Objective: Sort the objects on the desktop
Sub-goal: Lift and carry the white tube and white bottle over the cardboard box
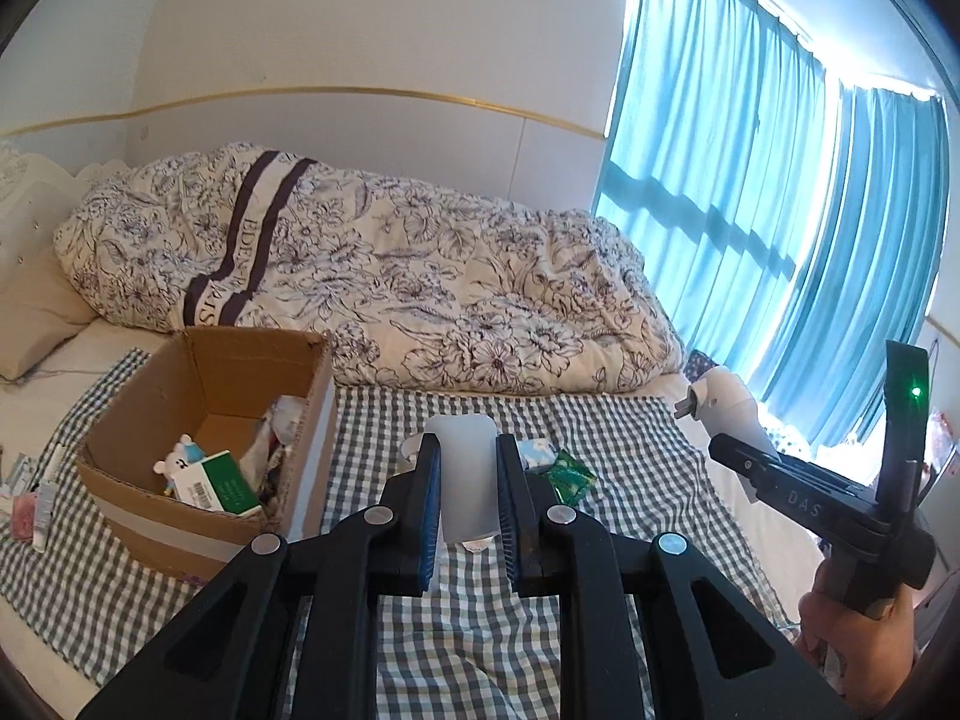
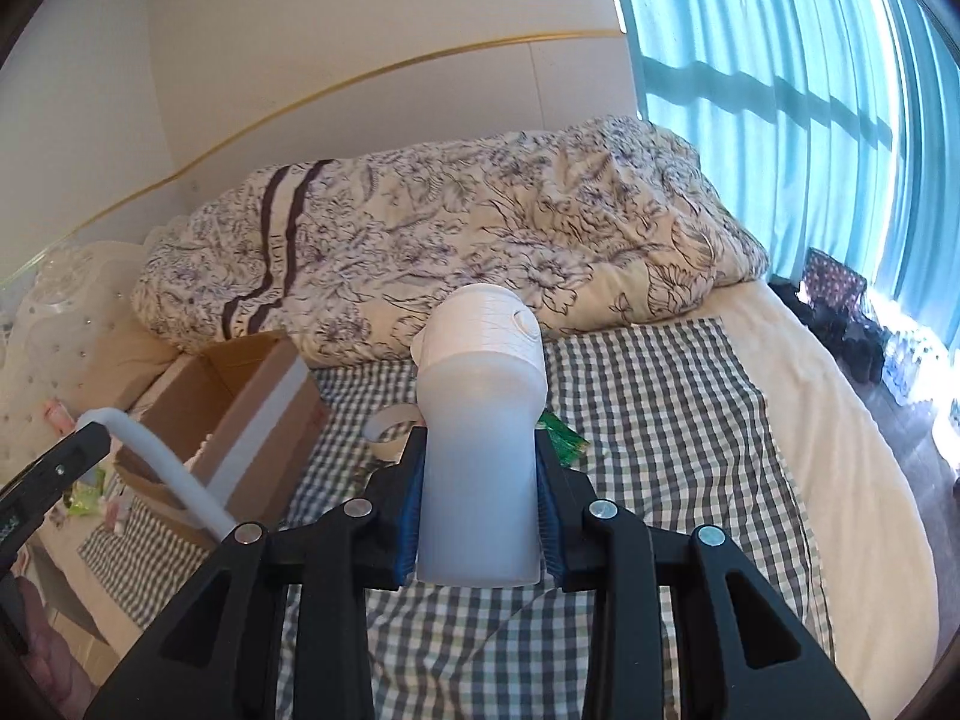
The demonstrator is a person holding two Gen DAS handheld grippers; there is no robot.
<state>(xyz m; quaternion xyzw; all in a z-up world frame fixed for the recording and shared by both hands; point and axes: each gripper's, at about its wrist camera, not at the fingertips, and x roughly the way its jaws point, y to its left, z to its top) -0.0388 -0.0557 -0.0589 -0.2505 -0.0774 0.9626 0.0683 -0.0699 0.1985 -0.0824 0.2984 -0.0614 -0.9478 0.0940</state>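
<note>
My left gripper (image 1: 468,444) is shut on a pale translucent plastic strip (image 1: 468,480) with a rounded top, held above the checked cloth (image 1: 630,420). From the right wrist view the strip (image 2: 162,480) curves down out of the left gripper (image 2: 90,438) at the left edge. My right gripper (image 2: 477,438) is shut on a frosted bottle (image 2: 480,480) with a white cap (image 2: 486,324), upright in the air. In the left wrist view that right gripper (image 1: 738,456) and the bottle's cap (image 1: 720,402) hang at the right. An open cardboard box (image 1: 204,420) sits to the left, holding a green carton (image 1: 222,480) and other small items.
On the cloth beyond my fingers lie a tape roll (image 1: 411,450), a blue-white packet (image 1: 537,453) and a green packet (image 1: 570,474). Small items (image 1: 36,492) lie left of the box. A floral duvet (image 1: 420,276) is heaped behind; blue curtains (image 1: 780,210) hang at the right.
</note>
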